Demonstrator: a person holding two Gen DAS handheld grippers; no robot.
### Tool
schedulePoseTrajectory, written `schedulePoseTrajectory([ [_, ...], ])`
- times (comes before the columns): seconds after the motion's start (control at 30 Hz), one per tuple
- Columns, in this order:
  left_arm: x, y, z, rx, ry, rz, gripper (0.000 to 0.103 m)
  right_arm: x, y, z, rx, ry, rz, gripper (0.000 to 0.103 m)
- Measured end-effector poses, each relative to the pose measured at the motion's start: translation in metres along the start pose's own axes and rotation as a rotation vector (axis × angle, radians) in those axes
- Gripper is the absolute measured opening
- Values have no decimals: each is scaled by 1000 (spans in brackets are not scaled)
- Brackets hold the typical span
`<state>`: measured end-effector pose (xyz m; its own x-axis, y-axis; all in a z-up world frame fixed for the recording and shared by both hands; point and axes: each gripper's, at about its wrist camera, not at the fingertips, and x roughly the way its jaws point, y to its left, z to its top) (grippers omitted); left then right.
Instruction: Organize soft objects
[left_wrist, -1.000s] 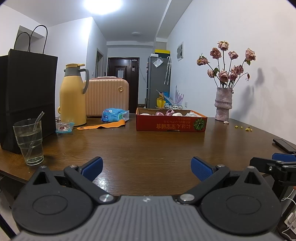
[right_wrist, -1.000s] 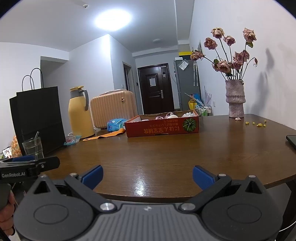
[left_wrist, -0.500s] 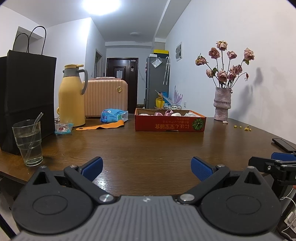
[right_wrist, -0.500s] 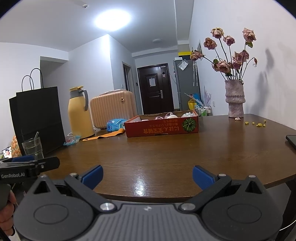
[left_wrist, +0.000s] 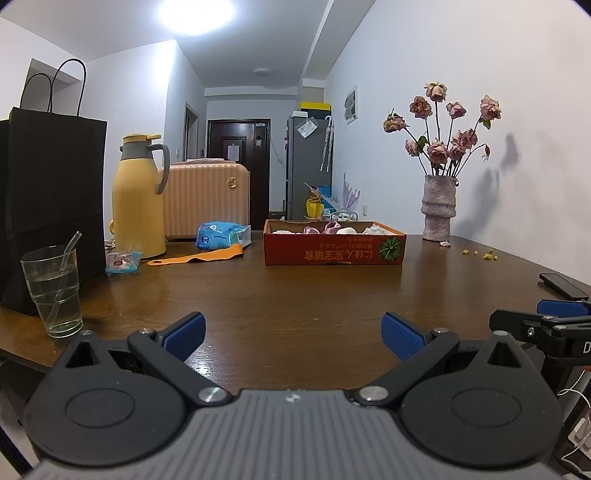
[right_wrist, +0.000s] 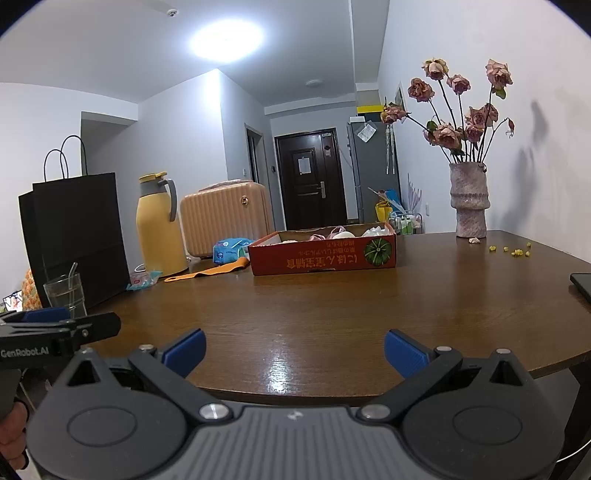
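A shallow red cardboard box (left_wrist: 334, 251) (right_wrist: 323, 254) stands far back on the brown table, holding pink and white soft items (left_wrist: 332, 229) (right_wrist: 340, 233). To its left lie a blue soft packet (left_wrist: 221, 236) (right_wrist: 231, 249) and an orange strip (left_wrist: 195, 256) (right_wrist: 210, 271). My left gripper (left_wrist: 291, 334) hovers open over the near table edge with nothing between its blue pads. My right gripper (right_wrist: 294, 350) is open and empty too, at the near edge, to the right of the left one. Each gripper's side shows in the other's view.
On the table's left stand a black paper bag (left_wrist: 51, 199), a glass of water with a straw (left_wrist: 53, 291), a yellow thermos (left_wrist: 138, 206) and a small blue wrapper (left_wrist: 122, 261). A vase of dried roses (left_wrist: 439, 206) is back right. A dark phone (left_wrist: 561, 286) lies right.
The left wrist view has shifted slightly, so the table things sit a little further left in frame. Both grippers stay open; nothing on the table has moved.
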<state>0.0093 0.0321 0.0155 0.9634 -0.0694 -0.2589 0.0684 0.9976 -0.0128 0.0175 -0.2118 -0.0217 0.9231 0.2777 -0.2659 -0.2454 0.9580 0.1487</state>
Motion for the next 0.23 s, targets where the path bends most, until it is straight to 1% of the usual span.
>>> schedulePoseTrajectory([
  [0.1, 0, 0, 0, 0, 0, 1, 103, -2, 1, 1, -12, -21, -16, 103],
  [0.23, -3, -2, 0, 10, -18, 3, 103, -5, 2, 3, -21, -49, -15, 103],
])
